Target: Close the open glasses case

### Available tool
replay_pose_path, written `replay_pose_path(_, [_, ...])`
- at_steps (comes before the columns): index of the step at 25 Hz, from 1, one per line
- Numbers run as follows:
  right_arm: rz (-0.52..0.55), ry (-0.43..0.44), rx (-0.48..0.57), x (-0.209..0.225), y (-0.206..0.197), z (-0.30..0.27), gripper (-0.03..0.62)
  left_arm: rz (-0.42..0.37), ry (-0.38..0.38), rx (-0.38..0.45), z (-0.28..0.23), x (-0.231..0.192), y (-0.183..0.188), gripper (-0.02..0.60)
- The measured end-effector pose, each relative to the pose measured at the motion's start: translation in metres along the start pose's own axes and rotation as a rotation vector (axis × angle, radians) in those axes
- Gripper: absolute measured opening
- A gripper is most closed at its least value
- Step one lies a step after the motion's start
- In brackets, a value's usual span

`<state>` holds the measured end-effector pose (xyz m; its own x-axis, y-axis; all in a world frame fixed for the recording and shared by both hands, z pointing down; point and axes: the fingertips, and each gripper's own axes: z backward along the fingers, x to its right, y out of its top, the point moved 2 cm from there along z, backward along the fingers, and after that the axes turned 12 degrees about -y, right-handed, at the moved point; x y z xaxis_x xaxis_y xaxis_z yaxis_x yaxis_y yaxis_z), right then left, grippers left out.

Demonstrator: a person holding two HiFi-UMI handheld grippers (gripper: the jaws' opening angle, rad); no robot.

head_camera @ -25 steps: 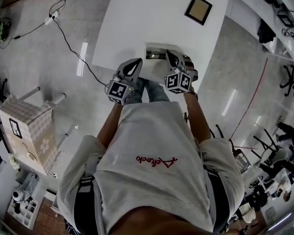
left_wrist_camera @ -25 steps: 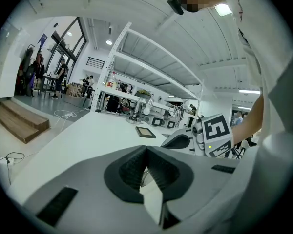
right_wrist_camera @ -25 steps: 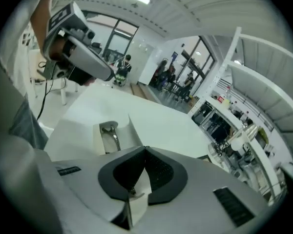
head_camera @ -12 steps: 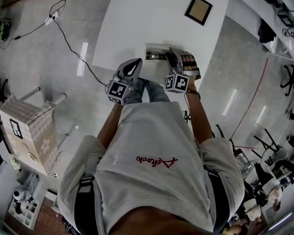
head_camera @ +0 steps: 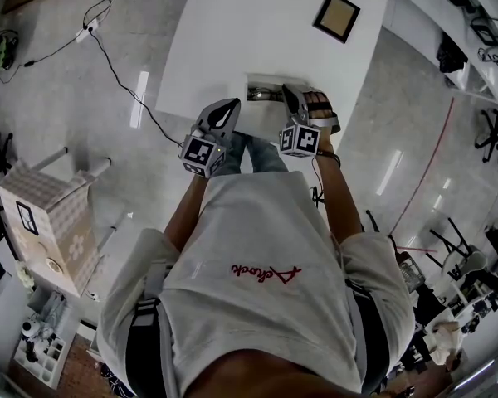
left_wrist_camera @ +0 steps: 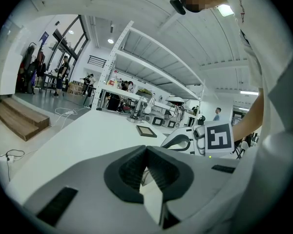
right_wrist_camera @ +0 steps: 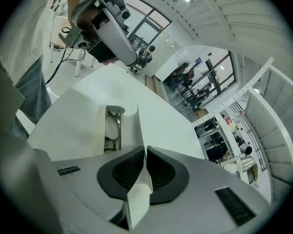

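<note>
Glasses case [right_wrist_camera: 100,130] sits open at the near edge of the worktop [right_wrist_camera: 161,116], spectacles [right_wrist_camera: 115,126] inside. My right claw [right_wrist_camera: 145,154] has just been closing and pinches the upright lid [right_wrist_camera: 136,128]; folding it down remains. My left claw [left_wrist_camera: 146,152] hangs closed, empty

Glasses case [right_wrist_camera: 100,128]: matt white shell. Glasses [right_wrist_camera: 118,125]: shiny metal frame. Table [head_camera: 257,31]: smooth white top. Floor [head_camera: 75,106]: glossy grey.

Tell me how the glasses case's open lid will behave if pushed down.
The lid looks thin and flat, so probably light and slightly bendy. The glasses case sits at the table edge, so a hard push might slide it off.
</note>
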<state>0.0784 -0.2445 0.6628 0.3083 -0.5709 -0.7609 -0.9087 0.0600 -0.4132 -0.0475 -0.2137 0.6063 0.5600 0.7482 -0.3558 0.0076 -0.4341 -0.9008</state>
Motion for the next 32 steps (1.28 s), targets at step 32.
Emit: replay_pose_path(32, [-0.090,0.151,-0.012,-0.060,0.004,0.037,0.012,-0.012,-0.025,0.010,-0.011,0.008,0.005,0.009])
